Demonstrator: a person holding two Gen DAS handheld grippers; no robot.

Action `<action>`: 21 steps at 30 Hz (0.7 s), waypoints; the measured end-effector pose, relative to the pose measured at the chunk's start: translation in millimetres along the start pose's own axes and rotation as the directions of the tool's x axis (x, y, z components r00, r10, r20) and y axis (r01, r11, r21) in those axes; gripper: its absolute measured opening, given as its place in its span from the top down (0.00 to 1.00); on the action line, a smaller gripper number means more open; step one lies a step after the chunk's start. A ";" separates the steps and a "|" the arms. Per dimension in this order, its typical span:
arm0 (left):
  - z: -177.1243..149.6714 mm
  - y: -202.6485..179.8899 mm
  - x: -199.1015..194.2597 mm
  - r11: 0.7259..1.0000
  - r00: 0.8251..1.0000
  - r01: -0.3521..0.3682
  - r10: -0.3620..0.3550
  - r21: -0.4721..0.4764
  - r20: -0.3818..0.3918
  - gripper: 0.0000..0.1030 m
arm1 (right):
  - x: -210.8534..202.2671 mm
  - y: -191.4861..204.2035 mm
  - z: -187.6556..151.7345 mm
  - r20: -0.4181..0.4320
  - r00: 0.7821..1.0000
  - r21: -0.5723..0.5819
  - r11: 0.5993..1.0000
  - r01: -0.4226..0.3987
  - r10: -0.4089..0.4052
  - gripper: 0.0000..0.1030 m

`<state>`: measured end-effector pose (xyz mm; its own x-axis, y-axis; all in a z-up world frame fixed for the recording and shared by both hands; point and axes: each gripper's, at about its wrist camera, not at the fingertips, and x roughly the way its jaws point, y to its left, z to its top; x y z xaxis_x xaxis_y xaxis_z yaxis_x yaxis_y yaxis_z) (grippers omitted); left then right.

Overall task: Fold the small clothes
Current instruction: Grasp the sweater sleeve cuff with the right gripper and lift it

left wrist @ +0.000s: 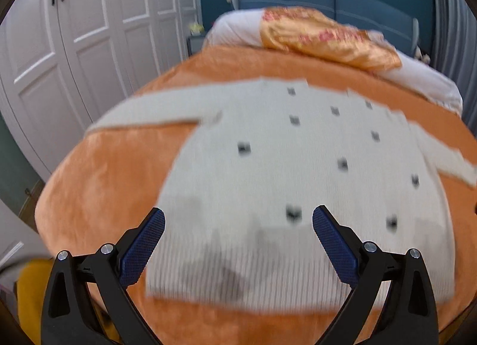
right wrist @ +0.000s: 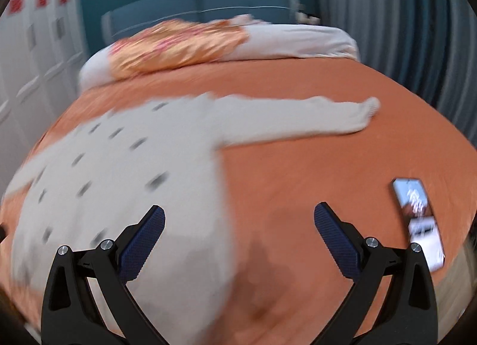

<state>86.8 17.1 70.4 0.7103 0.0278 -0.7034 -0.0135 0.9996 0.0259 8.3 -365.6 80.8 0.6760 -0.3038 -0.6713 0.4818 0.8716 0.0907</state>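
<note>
- A pale sweater with small dark marks is lying flat on the orange blanket of a bed, sleeves spread out to both sides and its hem toward the grippers.
- The sweater's long axis is running away from the cameras, from the hem near the jaws up to the neck near the pillows; the sleeves are crossing that line at right angles.
- The left gripper is hovering over the lower body of the sweater, jaws standing wide apart and holding nothing; both fingers are framing knit fabric, with the hem just under and behind them.
- The right gripper is also gaping wide and empty, and it is straddling the sweater's right side edge: its left finger is sitting over the fabric, its right finger over bare blanket.
- The right sleeve is stretching out ahead and to the right of the right gripper, well apart from it, ending in a cuff far across the bed.
- The left sleeve is reaching out ahead and to the left of the left gripper, also well apart.
- Judging by this, each hand is sitting nearer its own side, so the right one looks better placed for the right sleeve or hem corner.
- A phone is lying on the blanket to the right, clear of the sweater.
- Both views are blurring, so whether either gripper is touching the cloth is hard to tell.
</note>
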 end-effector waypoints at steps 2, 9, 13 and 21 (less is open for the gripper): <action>20.1 2.3 8.5 0.999 1.000 -0.002 0.003 -0.032 0.019 0.05 | 24.0 -34.5 20.2 0.013 1.000 0.074 0.997 0.015 -0.016 0.05; 63.0 3.6 48.8 0.995 1.000 -0.018 0.020 -0.099 0.020 0.06 | 116.9 -154.1 72.7 0.018 0.996 0.364 0.928 0.077 -0.089 0.05; 67.6 -1.8 70.3 0.995 0.998 -0.060 0.061 -0.085 0.004 0.06 | 166.1 -192.9 85.5 -0.057 0.992 0.443 0.888 0.125 -0.111 0.18; 73.9 -5.7 103.2 0.993 0.997 -0.080 0.078 -0.083 -0.023 0.06 | 196.7 -177.9 117.2 -0.051 0.999 0.497 0.867 0.037 -0.013 0.84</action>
<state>212.2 13.6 50.1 0.6904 0.1059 -0.7157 -0.1282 0.9915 0.0231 120.9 -625.5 18.9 0.6402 -0.2954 -0.7092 0.7197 0.5535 0.4191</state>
